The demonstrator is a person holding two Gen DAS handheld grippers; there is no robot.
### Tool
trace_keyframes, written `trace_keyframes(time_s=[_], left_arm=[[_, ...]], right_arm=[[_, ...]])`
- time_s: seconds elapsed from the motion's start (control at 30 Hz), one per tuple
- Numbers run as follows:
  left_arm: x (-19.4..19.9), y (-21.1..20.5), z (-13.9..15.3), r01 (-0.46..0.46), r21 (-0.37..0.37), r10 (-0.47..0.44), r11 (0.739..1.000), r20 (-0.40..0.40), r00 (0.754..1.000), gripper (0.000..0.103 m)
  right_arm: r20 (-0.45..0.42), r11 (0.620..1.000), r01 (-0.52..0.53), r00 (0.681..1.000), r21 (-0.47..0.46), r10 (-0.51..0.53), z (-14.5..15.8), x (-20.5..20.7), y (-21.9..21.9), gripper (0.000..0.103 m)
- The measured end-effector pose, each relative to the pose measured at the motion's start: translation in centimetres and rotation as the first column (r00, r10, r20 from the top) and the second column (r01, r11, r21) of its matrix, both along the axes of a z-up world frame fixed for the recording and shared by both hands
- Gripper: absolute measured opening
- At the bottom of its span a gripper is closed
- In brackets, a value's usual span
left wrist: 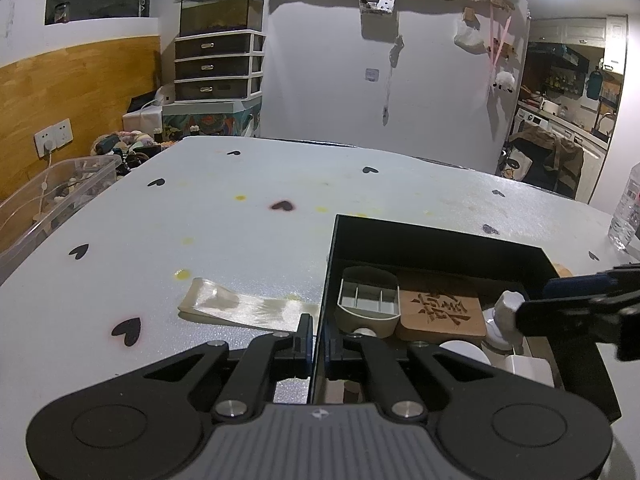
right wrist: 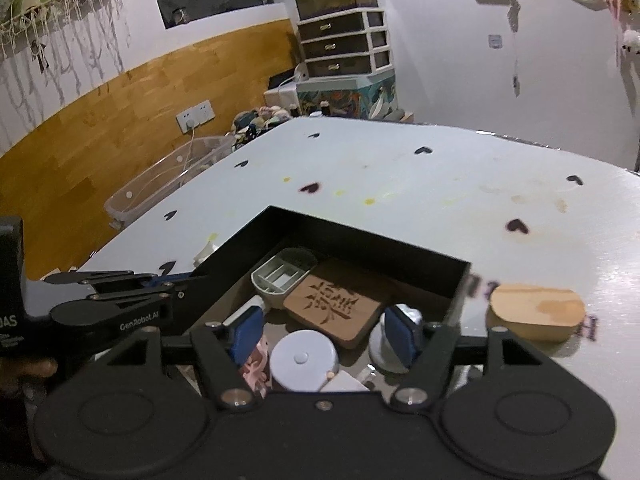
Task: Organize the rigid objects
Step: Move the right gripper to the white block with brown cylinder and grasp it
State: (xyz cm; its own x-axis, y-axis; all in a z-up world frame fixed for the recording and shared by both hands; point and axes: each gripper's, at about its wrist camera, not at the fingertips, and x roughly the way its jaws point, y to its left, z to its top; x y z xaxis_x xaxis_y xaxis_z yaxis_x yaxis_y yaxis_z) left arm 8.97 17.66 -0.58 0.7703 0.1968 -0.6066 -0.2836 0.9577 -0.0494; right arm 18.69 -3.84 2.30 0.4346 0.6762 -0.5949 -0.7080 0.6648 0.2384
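Water bottle [left wrist: 628, 208]: cut off at right frame edge.
Pink item [right wrist: 254, 368]: lower centre, mostly hidden behind right gripper [right wrist: 325, 334].

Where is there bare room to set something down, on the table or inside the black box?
The table is bare from the black box back to its far edge. A ribbon lies left of the box, a wooden lid right. Inside, the divided container, carved wooden block and round white case crowd the floor; the far strip looks free.
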Motion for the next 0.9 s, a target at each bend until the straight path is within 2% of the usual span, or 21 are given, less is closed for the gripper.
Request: trace_keyframes(time_s=[0.37, 0.6, 0.73, 0.9], left_arm=[[0.0, -0.3, 0.0, -0.012, 0.015, 0.012, 1.0, -0.003, 1.0, 0.005], [0.2, -0.5, 0.2, -0.014, 0.023, 0.014, 1.0, -0.014, 1.0, 0.005], [0.2, -0.5, 0.1, -0.01, 0.026, 0.01, 1.0, -0.009, 1.0, 0.005], [0.1, -0.4, 0.0, -0.018, 0.013, 0.019, 1.0, -0.01, 1.0, 0.005]], right_arm=[[0.044, 0.997, 0.063, 0.997, 0.037, -0.064, 0.6, -0.2, -3.6, 0.069], [0.079, 0.986, 0.155, 0.984, 0.067, -0.16, 0.7, 0.0, -7.8, 0.07], [0.108, 0.972, 0.23, 0.966, 0.048, -0.234, -0.4, 0.0, -10.5, 0.071], [0.096, 0.956, 0.293, 0.952, 0.002, -0.291, -3.0, 0.1, -12.4, 0.071]])
